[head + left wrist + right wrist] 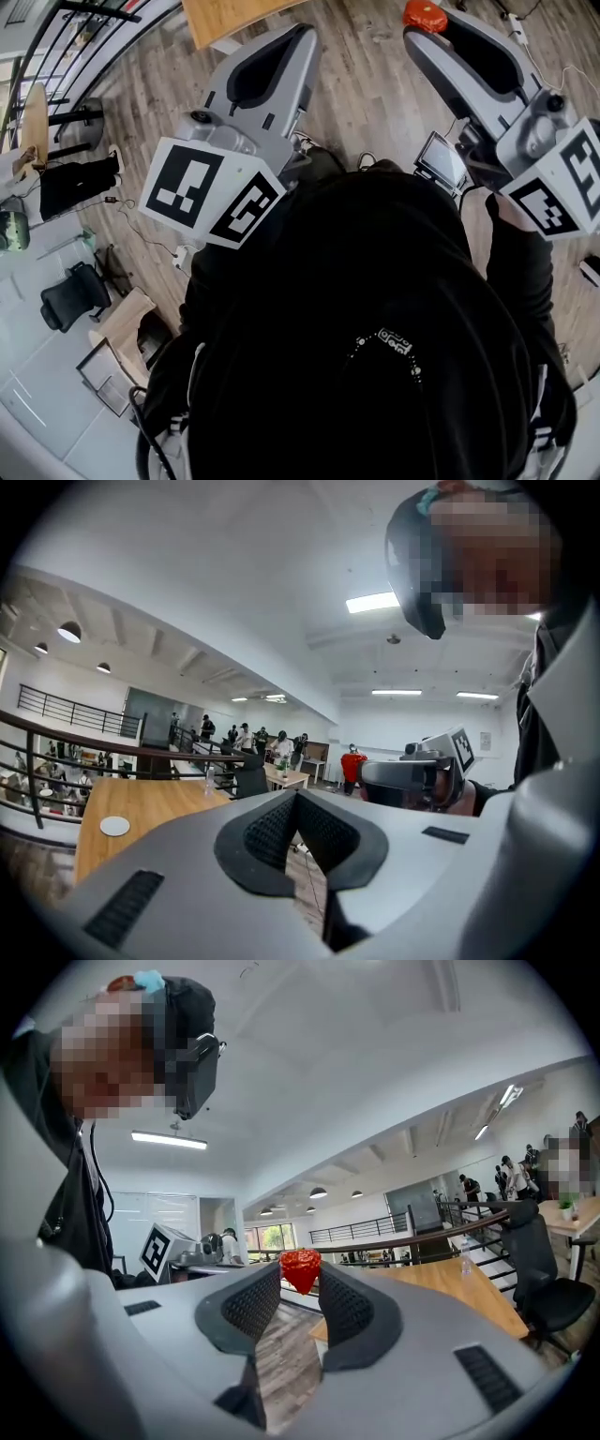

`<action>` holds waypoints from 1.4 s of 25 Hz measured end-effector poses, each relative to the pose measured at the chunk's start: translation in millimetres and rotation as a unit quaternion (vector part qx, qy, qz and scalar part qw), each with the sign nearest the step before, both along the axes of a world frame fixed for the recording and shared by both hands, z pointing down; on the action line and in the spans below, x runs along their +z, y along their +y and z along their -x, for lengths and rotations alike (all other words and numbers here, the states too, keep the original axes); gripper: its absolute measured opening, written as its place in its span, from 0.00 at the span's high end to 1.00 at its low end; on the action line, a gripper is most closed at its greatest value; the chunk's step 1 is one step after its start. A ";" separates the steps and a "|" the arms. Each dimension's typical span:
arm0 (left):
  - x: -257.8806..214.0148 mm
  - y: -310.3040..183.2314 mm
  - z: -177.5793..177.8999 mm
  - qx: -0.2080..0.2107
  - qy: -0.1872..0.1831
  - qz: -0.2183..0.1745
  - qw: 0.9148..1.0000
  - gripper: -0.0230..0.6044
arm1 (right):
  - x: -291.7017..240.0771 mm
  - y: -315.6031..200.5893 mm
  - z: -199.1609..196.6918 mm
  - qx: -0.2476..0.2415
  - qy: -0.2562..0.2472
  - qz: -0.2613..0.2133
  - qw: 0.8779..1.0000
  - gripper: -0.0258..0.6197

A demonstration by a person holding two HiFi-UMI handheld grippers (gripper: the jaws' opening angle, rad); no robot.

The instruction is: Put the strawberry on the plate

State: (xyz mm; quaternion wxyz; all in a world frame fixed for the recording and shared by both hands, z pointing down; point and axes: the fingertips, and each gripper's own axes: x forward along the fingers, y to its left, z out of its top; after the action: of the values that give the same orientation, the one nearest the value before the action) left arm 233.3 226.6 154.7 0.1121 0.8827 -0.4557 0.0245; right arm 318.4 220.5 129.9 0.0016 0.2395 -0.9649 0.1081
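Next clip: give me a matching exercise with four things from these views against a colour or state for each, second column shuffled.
Things:
1. strawberry
2. left tool
3. right tool
4. wooden table

Colour or state:
A. jaws together, nothing between them
B. carries a small white disc
C. red
D. grips the fruit at its jaw tips

Pairs: 1-C, 2-A, 3-D, 4-B

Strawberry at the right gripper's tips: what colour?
Red. The strawberry shows best in the right gripper view.
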 end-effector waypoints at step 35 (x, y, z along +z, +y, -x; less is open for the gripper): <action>13.0 -8.3 -22.5 0.077 0.019 0.012 0.997 0.96 | -1.8 -17.2 -8.8 0.035 -0.020 -0.010 0.999 0.75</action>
State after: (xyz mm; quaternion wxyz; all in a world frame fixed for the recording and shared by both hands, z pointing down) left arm 255.8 218.3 167.8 0.1294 0.9140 -0.3839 0.0218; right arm 327.1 203.3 128.2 -0.0240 0.2714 -0.9566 0.1030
